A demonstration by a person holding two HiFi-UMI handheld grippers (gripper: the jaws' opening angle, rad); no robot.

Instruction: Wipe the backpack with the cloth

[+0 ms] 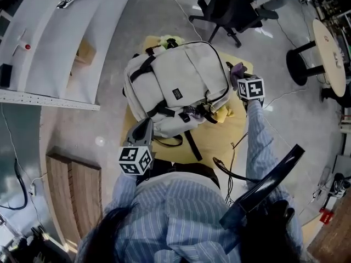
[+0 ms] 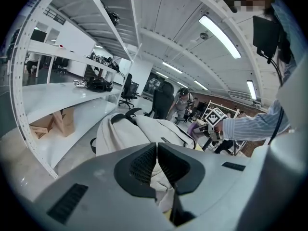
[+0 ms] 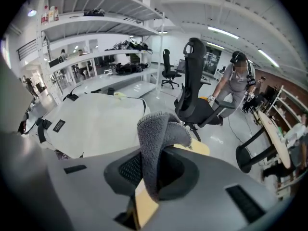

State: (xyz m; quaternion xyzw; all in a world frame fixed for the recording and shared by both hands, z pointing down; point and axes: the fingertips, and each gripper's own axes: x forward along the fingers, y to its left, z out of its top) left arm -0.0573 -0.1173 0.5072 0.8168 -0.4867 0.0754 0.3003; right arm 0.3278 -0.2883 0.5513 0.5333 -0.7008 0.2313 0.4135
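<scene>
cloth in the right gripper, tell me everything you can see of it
The cloth is grey and fluffy, like microfibre or terry. It is folded into a thick loop that stands up above the right gripper, whose jaws are shut on its lower part. It is held beside the cream backpack, by the bag's right edge in the head view. Whether it touches the bag cannot be told. No stain or print shows on it.

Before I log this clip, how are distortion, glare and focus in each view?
Head view: sharp, mild barrel bend, cream fabric backpack evenly lit. Left gripper view: strong fisheye, ceiling light strips blown out. Right gripper view: fisheye, grey terry cloth crisp between the jaws.
</scene>
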